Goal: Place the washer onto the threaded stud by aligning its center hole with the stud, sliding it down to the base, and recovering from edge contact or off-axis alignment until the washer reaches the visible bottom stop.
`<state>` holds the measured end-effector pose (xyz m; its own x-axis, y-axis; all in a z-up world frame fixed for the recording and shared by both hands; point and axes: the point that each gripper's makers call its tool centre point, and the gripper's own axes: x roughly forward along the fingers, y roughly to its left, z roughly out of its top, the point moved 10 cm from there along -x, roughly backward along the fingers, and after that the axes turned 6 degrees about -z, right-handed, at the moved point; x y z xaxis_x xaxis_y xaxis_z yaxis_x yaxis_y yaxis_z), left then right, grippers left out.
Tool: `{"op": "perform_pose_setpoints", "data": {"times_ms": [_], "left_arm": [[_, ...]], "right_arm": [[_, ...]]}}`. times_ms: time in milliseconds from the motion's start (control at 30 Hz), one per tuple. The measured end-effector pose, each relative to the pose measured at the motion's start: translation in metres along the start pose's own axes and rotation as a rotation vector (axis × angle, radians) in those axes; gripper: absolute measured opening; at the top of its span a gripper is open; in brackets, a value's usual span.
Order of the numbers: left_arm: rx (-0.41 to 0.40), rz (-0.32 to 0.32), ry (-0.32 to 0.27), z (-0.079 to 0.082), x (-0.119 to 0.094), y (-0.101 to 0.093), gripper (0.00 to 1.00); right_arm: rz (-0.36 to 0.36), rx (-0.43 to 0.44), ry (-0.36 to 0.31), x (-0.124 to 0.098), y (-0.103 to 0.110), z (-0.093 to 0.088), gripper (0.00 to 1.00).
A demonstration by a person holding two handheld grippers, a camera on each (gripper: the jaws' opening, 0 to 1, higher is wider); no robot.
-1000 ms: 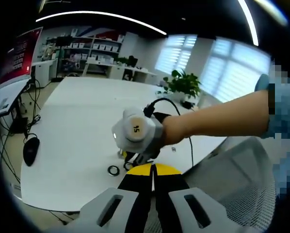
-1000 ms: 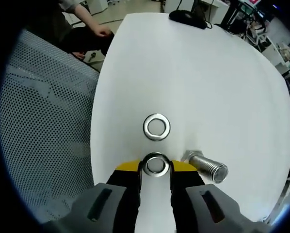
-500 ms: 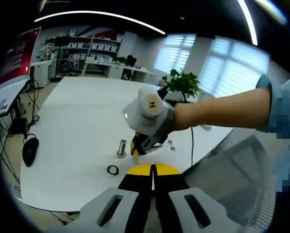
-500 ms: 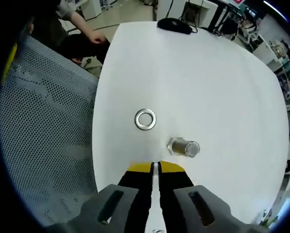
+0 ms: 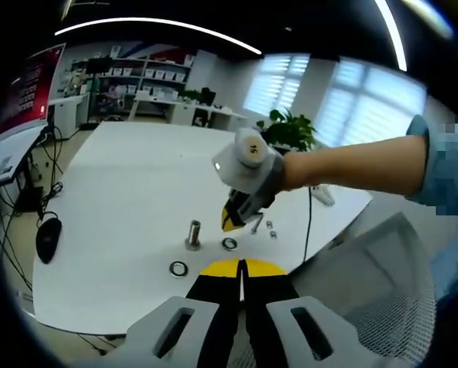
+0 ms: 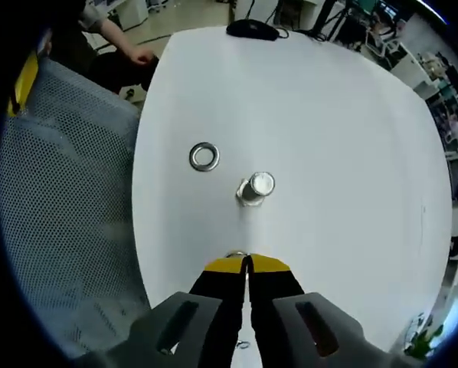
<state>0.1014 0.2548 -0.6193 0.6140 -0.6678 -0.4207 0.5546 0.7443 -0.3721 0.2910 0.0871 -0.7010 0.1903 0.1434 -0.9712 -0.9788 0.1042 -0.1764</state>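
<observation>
right gripper [image 5: 237, 220] | jaws pressed together, empty, lifted above table [image 6: 351, 153] | left gripper [image 5: 241, 268] pressed together, idle | washers [image 5: 229, 244] [image 6: 204, 156] lie flat near stud [image 6: 255, 188] | advice: pinch rim, keep hole free, lower square over stud

Mostly hidden behind the right tool's [image 6: 247, 264] closed yellow tips: a rim, possibly a washer [image 6: 235, 254].

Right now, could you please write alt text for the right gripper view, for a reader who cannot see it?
A threaded stud stands upright on a white table, with a loose washer lying flat beside it, not touching it. The right gripper, its jaws closed, rises from the bottom edge. A mesh chair stands at the left.
</observation>
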Motion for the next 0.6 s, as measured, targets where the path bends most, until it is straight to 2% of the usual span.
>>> {"op": "perform_pose_setpoints", "data": {"times_ms": [267,433,500,600], "left_arm": [[-0.001,0.004,0.0,0.0,0.0,0.0,0.0],[-0.003,0.007,0.0,0.0,0.0,0.0,0.0],[-0.004,0.008,0.003,0.0,0.0,0.0,0.0],[-0.004,0.01,-0.003,0.0,0.0,0.001,0.0]], "right_arm": [[0.023,0.009,0.031,0.013,0.006,-0.015,0.22],[0.031,-0.008,0.038,0.024,0.014,-0.02,0.28],[0.027,-0.041,0.046,0.028,0.015,-0.021,0.28],[0.032,-0.044,0.044,0.034,0.014,-0.022,0.3]]}}
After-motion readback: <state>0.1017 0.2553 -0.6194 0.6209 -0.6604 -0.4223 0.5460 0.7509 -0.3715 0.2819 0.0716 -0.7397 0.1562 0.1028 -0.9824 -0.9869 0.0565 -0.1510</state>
